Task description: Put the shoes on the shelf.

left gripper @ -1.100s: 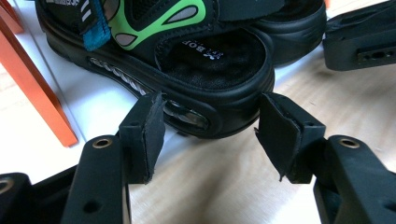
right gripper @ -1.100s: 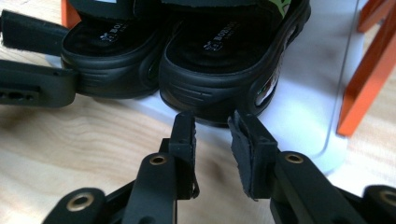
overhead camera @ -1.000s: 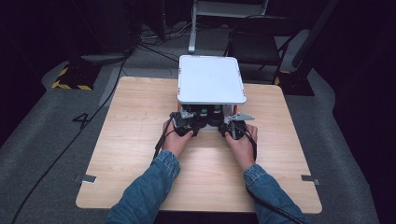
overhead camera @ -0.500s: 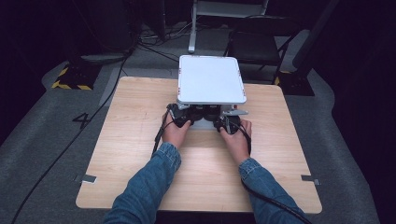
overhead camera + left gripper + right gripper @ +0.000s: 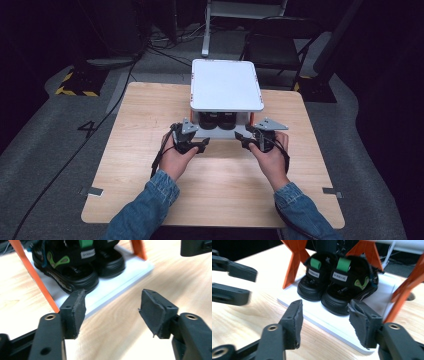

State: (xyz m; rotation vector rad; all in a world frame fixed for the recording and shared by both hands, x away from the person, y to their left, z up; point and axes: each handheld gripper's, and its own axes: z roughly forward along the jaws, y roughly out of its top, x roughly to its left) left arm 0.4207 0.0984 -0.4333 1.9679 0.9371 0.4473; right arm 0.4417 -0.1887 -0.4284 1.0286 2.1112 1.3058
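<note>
- Pair of black strapped sandals with green tabs [image 5: 337, 282] sits side by side on the lower white shelf of a small orange-legged two-tier rack [image 5: 227, 85], at 12 o'clock on the light wooden table [image 5: 130, 150].
- Left gripper [image 5: 112, 308]: jaws apart, just been opening, nothing between (sandals ahead at 11 o'clock).
- Right gripper [image 5: 324, 315]: jaws apart, just been opening, empty, sandals at 12 o'clock.

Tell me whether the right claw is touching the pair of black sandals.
Apart. In the right gripper view the right claw stands open, with white shelf base showing between it and the black sandals.
</note>
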